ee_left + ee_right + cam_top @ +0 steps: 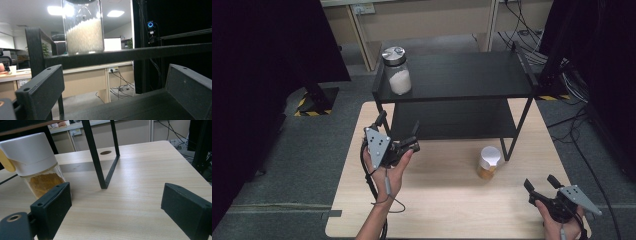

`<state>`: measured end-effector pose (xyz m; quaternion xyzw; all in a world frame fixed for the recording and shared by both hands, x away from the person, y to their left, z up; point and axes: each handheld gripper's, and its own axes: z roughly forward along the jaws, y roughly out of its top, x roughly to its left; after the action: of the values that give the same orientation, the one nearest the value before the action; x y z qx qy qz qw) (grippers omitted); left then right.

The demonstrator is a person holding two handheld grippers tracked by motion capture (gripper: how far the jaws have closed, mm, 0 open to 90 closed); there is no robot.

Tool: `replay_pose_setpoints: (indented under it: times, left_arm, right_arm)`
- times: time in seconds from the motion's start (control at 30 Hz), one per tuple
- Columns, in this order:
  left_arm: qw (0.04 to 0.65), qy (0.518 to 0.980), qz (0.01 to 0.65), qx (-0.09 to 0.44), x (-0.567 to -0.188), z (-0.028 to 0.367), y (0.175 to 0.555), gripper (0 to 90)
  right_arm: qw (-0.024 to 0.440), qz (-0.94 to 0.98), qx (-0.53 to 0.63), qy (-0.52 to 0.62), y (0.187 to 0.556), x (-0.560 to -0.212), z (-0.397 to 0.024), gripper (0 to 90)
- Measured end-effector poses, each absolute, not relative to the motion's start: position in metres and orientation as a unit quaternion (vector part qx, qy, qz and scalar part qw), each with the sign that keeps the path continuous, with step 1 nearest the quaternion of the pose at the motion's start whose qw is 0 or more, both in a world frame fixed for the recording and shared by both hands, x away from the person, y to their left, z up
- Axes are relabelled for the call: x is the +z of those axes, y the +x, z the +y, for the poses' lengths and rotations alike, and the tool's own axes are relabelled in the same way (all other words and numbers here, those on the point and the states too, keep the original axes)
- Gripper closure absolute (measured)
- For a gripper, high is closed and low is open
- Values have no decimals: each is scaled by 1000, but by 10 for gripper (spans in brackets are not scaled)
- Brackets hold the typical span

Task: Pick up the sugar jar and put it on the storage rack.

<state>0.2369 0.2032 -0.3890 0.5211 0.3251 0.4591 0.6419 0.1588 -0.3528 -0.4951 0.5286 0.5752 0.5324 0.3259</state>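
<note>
The left gripper, black and boxy, sits left of centre with its jaws spread wide and nothing between them. Up top, a clear glass jar of white grains stands on the flat black shelf. At the lower right, the right gripper is spread too, near a round white-capped jar of orange powder on the smooth wooden table.

Matt black metal shelf on a pale smooth wood-grain table; clear glossy glass jar with shiny metal lid.
</note>
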Motion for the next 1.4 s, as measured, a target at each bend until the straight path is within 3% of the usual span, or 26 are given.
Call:
replay_pose_setpoints:
  times: [1.4]
  left_arm:
    - [621, 551, 371, 416, -474, 207, 219, 9]
  right_arm:
    - [326, 576, 532, 528, 159, -495, -353, 96]
